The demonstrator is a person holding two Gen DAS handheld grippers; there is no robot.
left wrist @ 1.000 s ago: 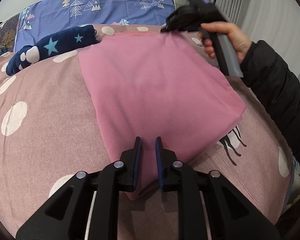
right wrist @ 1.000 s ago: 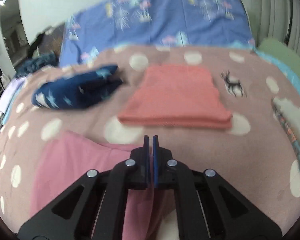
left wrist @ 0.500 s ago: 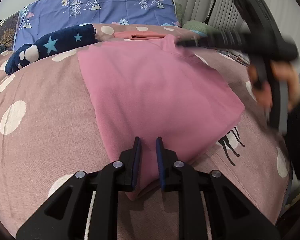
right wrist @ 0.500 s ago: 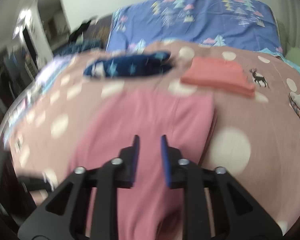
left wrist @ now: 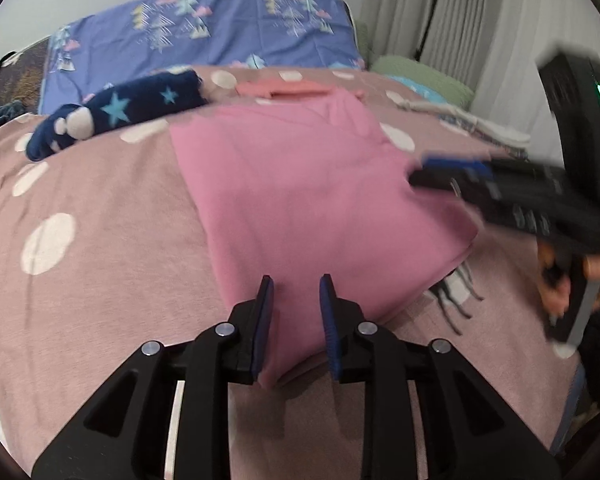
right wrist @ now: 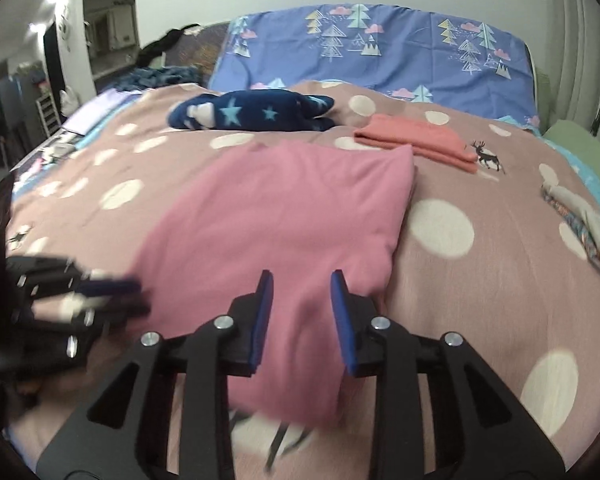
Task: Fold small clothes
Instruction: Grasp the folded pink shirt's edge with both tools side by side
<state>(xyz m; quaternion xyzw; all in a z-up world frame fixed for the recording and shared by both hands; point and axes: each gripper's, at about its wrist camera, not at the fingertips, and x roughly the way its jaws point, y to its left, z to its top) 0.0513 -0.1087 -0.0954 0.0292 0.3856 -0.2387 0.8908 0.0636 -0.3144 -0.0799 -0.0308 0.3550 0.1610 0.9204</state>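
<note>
Three garments lay on the dotted bedspread (right wrist: 480, 280): pink garment (left wrist: 320, 200) in front, folded coral one (right wrist: 416, 140) and navy star one (right wrist: 252, 114) behind. Left gripper (left wrist: 296, 312) and right gripper (right wrist: 302, 312), jaws just opening, stood partly apart w/ pink cloth between, not clamped.

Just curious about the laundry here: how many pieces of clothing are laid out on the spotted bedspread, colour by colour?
Pink garment: 1
Coral folded garment: 1
Navy garment with stars: 1
Total: 3
</note>
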